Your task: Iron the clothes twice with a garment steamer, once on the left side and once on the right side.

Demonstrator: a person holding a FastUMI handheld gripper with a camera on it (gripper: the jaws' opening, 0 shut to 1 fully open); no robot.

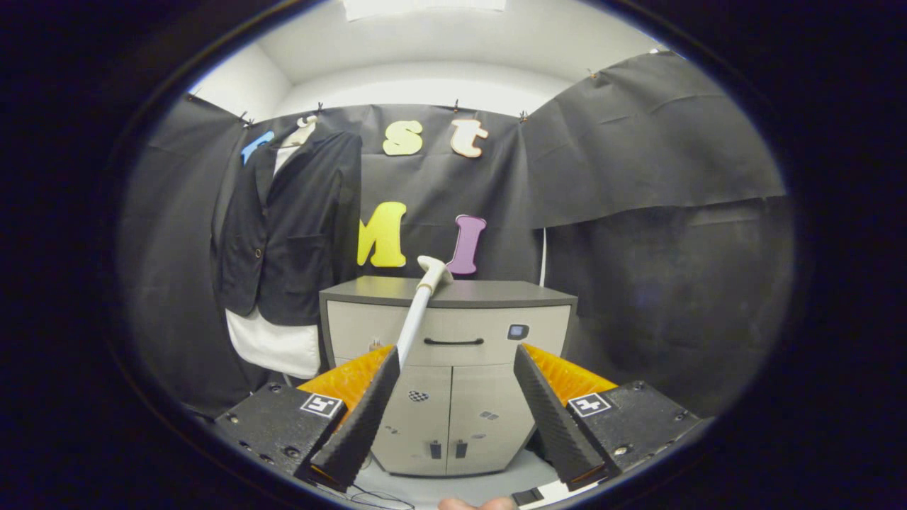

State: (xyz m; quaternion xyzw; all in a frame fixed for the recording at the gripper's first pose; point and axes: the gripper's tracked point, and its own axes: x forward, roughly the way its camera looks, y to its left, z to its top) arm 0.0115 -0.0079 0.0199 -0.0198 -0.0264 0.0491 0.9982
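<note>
A dark suit jacket over a white shirt hangs on the booth wall, beyond my fingers and to the left of the cabinet. The garment steamer's white wand rises at a slant from just behind my left fingertip, and its head stands out in front of the cabinet top. My gripper is open, its fingers wide apart and pointed at the cabinet front. The wand runs close along the inner edge of the left finger; the right finger is well apart from it.
A grey cabinet with a drawer and two doors stands straight ahead against the wall. Black cloth encloses the booth on the left, back and right. A cable lies on the floor below my fingers, and part of a hand shows beneath them.
</note>
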